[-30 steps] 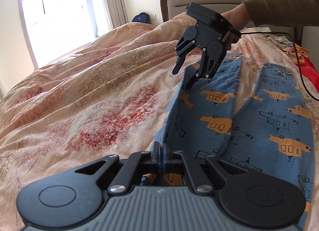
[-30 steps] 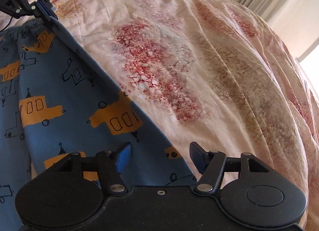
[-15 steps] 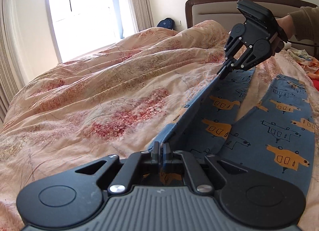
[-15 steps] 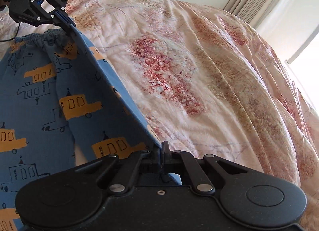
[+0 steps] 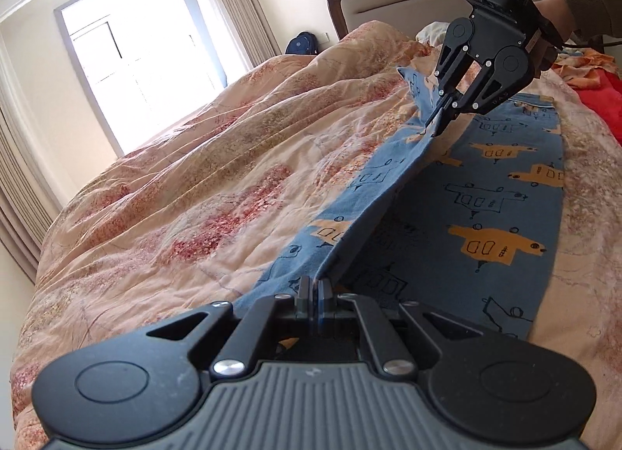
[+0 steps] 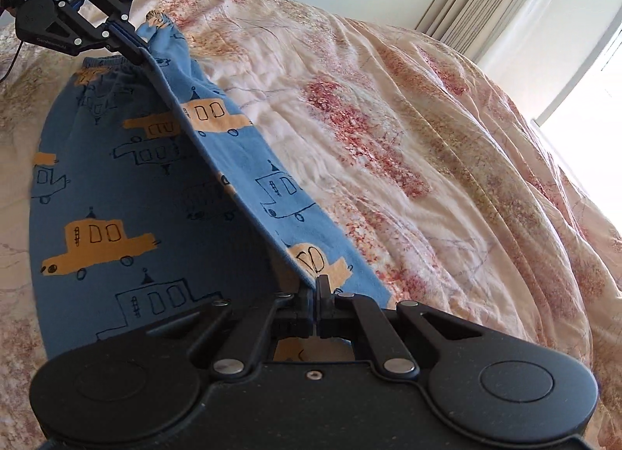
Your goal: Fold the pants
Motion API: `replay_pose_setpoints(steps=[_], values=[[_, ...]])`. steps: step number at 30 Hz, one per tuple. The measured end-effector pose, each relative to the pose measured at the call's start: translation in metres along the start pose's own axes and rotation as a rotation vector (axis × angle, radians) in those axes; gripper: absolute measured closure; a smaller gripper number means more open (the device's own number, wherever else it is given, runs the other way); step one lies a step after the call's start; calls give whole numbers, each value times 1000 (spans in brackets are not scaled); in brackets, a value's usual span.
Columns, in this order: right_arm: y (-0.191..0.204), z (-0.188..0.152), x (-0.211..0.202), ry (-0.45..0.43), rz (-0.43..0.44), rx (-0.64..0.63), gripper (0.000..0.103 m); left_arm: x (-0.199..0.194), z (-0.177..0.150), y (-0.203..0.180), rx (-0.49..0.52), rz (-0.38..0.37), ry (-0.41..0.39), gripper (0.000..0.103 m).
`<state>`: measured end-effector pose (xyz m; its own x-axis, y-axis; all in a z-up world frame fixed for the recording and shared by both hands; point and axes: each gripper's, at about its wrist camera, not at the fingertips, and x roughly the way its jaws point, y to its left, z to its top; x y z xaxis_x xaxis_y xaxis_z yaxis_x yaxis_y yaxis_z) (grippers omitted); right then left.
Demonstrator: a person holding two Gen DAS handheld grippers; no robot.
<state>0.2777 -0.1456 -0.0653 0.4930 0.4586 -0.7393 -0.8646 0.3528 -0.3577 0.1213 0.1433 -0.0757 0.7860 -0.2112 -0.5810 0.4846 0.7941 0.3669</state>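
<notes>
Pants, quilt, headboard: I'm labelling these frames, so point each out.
pants (image 5: 501,224): left wrist view, flat leg
quilt (image 6: 427,146): right wrist view, floral top
headboard (image 5: 392,2): left wrist view, padded panel

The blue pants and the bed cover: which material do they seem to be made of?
Pants: probably soft, matte cotton knit; they drape limply, with a gathered waistband. Bed cover: likely a thin woven cotton quilt, matte; fine wrinkles and puffy folds suggest padding inside.

Each wrist view was aimed downward along its own fingers, close over the bed. The lifted pants edge was shared, seen from opposite ends.
</notes>
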Motion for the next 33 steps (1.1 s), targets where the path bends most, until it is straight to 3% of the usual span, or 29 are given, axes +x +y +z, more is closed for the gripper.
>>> replay_pose_setpoints(steps=[12, 18, 25, 33], values=[[50, -25, -30, -34, 11, 61, 103, -27, -24, -21, -35, 0, 43, 101], [79, -32, -40, -11, 19, 6, 103, -37, -31, -29, -39, -2, 38, 103], [92, -35, -39, 2, 14, -1, 103, -33, -32, -50, 112, -25, 81, 103], [100, -27, -60, -29, 13, -18, 103, -53, -41, -60, 204, -23, 100, 103]])
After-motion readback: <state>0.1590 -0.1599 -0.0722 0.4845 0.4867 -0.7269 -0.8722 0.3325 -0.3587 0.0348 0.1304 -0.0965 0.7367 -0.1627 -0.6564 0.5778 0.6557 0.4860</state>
